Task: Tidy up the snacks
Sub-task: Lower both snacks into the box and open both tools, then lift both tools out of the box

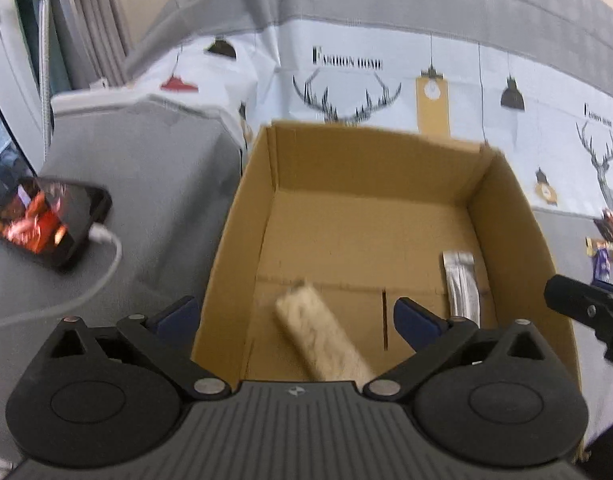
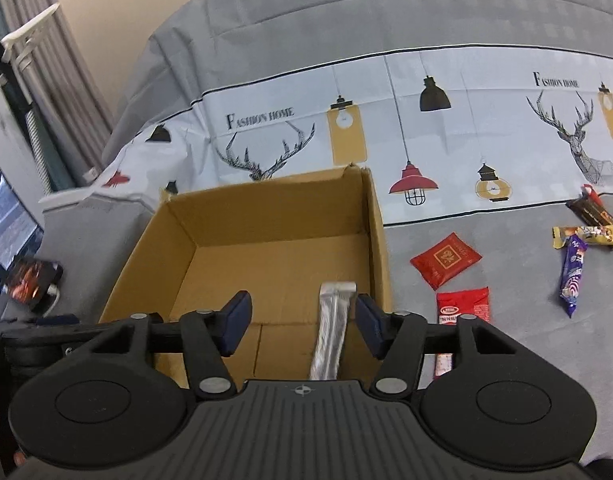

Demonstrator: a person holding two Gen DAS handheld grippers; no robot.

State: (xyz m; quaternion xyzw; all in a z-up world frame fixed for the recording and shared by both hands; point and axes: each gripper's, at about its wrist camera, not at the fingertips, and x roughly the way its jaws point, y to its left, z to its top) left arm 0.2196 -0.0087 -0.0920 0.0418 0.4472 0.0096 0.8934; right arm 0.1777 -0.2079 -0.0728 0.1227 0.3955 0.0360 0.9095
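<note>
Both hand-held grippers, left (image 1: 296,314) and right (image 2: 302,320), hang spread wide over the cardboard box (image 1: 506,216), beige bar (image 1: 326,336) and silver packet (image 2: 332,324) lying loose inside.

Soft even indoor light, dim and slightly cool, faint shadows inside the cardboard box (image 1: 370,208), motion blur on the beige snack bar (image 1: 326,336), phone screen (image 1: 34,216) glowing red-orange, strong fisheye bending at edges, dark vignetted corners.
</note>
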